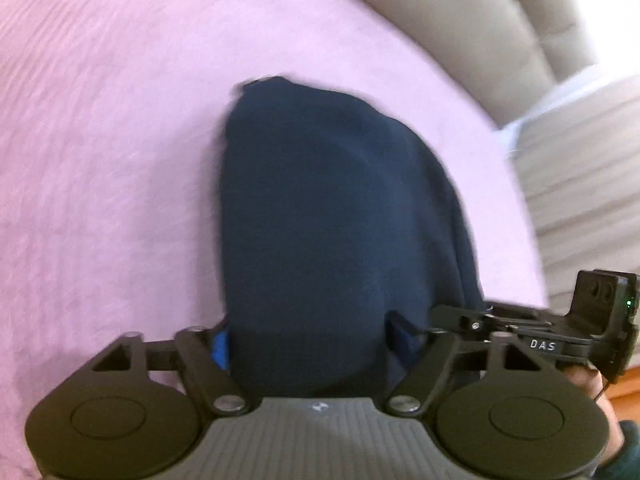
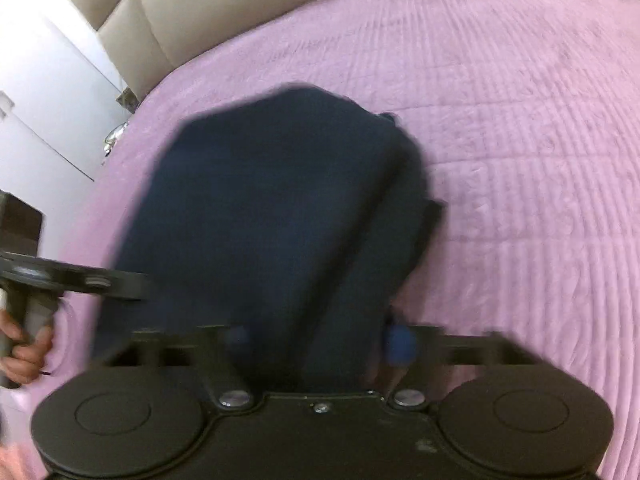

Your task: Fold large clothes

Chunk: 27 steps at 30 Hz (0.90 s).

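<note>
A dark navy garment (image 1: 332, 216) hangs over the pink bedspread (image 1: 100, 140). My left gripper (image 1: 308, 344) is shut on its near edge; the cloth fills the gap between the blue-padded fingers (image 1: 221, 350). In the right wrist view the same garment (image 2: 272, 216) drapes down from my right gripper (image 2: 320, 340), which is shut on the cloth between its blue pads (image 2: 400, 340). The right gripper shows at the right edge of the left wrist view (image 1: 520, 332); the left gripper's body shows at the left edge of the right wrist view (image 2: 72, 280). Both views are motion-blurred.
A beige padded headboard (image 1: 460, 12) runs along the far side of the bed, also in the right wrist view (image 2: 180, 8). A white wall and door (image 2: 44, 92) stand left of the bed. The pink bedspread (image 2: 520, 160) spreads wide to the right.
</note>
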Available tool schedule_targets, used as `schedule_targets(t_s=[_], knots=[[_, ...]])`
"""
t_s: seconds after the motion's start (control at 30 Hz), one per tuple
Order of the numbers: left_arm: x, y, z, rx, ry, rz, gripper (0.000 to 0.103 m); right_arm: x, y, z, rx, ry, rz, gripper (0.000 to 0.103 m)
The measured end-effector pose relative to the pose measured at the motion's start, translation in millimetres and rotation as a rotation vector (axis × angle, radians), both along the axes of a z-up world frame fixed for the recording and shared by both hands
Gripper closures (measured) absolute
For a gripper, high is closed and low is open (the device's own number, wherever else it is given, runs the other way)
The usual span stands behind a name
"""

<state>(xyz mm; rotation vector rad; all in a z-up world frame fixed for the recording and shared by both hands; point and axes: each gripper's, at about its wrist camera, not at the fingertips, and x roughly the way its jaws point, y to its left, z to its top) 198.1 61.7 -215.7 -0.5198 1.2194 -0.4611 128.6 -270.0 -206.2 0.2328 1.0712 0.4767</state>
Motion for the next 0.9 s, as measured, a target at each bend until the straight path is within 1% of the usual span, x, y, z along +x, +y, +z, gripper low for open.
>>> schedule_targets(t_s=[0.03,0.07,0.1,0.17,0.2,0.23,0.3,0.37,0.4,0.43,0.5,0.53,0.57,0.67,0.7,0.73,0.83,0.9], knots=[[-7,8,-2,-0.024,-0.015,-0.002,0.011,1,-7,-3,0.036,0.019,-0.01,0.013],[-13,12,0,-0.014,-0.02,-0.01,0.009,-1,-12,-3,0.059,0.045,-0.038,0.013],[-20,14,5,0.018,-0.03,-0.023,0.007,-2,-11,3,0.039,0.052,-0.05,0.014],[-33,15,13,0.059,-0.032,-0.045,0.004,-8,3,30,-0.064,0.001,-0.066,0.014],[-39,14,14,0.065,-0.022,-0.069,0.004,-17,8,44,-0.085,-0.033,-0.065,0.014],[-43,11,14,0.07,-0.015,-0.09,0.003,-28,14,56,-0.072,-0.059,-0.044,0.015],[-55,4,15,0.085,-0.017,-0.117,0.001,-47,24,65,-0.058,-0.063,-0.005,0.015],[-66,-3,12,0.102,-0.01,-0.145,0.0,-61,39,52,-0.147,-0.03,0.017,0.015],[-70,-3,10,0.102,-0.004,-0.14,0.0,-66,43,40,-0.205,-0.025,0.015,0.014],[-75,-3,8,0.104,0.005,-0.137,0.0,-70,42,27,-0.226,-0.027,0.002,0.014],[-88,-3,6,0.148,-0.009,-0.123,0.0,-72,26,13,-0.144,-0.003,-0.059,0.005],[-93,-3,6,0.165,-0.022,-0.118,0.0,-73,18,8,-0.113,0.012,-0.085,0.005],[-96,-2,6,0.175,-0.029,-0.11,0.0,-70,16,6,-0.117,0.007,-0.086,0.005],[-107,-5,10,0.213,-0.041,-0.096,0.0,-76,17,12,-0.182,-0.016,-0.084,0.004],[-110,-7,12,0.231,-0.049,-0.097,0.0,-77,16,13,-0.185,-0.015,-0.087,0.003],[-109,-21,16,0.242,-0.051,-0.091,0.0,-77,14,12,-0.183,-0.01,-0.098,0.002],[-114,-24,21,0.262,-0.044,-0.078,0.0,-91,12,15,-0.191,-0.006,-0.123,0.001],[-116,-24,27,0.279,-0.037,-0.063,0.0,-90,12,17,-0.209,-0.01,-0.137,0.001]])
